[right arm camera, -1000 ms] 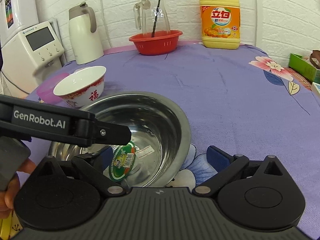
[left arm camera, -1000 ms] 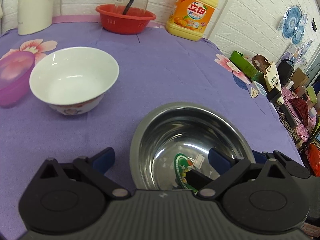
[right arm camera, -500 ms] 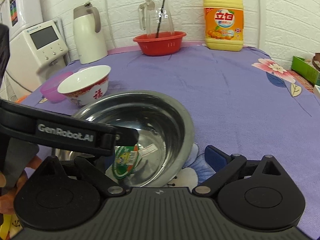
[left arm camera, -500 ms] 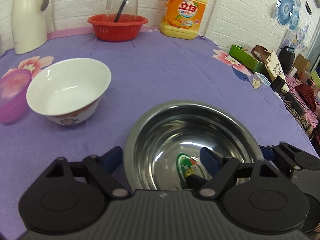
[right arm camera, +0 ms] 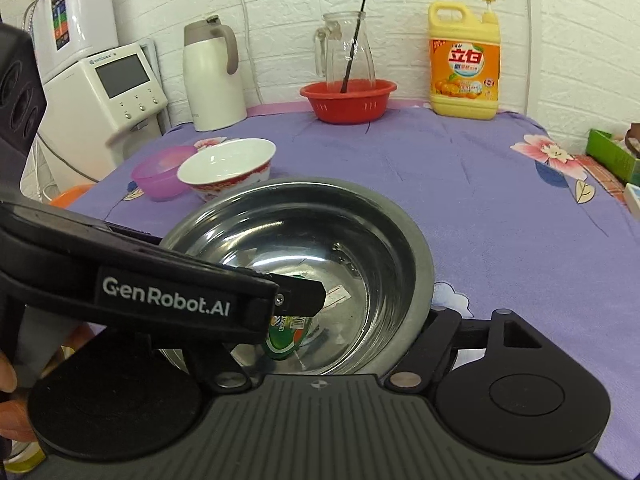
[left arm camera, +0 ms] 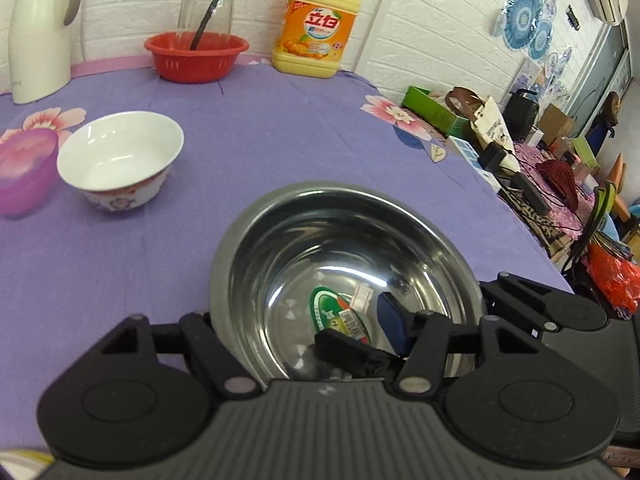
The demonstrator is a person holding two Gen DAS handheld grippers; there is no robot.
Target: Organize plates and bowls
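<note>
Steel bowl (left arm camera: 344, 276) sits in the lower centre of both wrist views, on the purple tablecloth (left arm camera: 260, 140). Both grippers are clamped on its near rim.

Left gripper (left arm camera: 304, 344): jaws have just been closing and now stand narrow on the bowl wall, one finger outside at lower left, the blue pad (left arm camera: 390, 326) inside at lower right. Right gripper (right arm camera: 340, 344): also narrow on the rim, one finger outside at lower right, the other inside and largely covered by the left gripper's arm crossing the frame.

White bowl (left arm camera: 120, 160) stands upright at left of the left view, apart from the steel bowl; a pink bowl (left arm camera: 24, 168) lies just beside it at the far left edge.

Judgement: the step in hand appears to be a two-handed lift of the steel bowl. To do it well, both hands should rise together and keep the rim level. The thin, smooth wall could slip or pivot if one side leads. Clear the white bowl's rim with margin if moving that way.

Not verifiable: pad contact on the outer wall of the bowl, hidden behind the rim in both views. Whether the bowl's base is off the cloth cannot be told. The label (left arm camera: 336, 312) inside the bowl is unreadable, partly covered by the fingers
</note>
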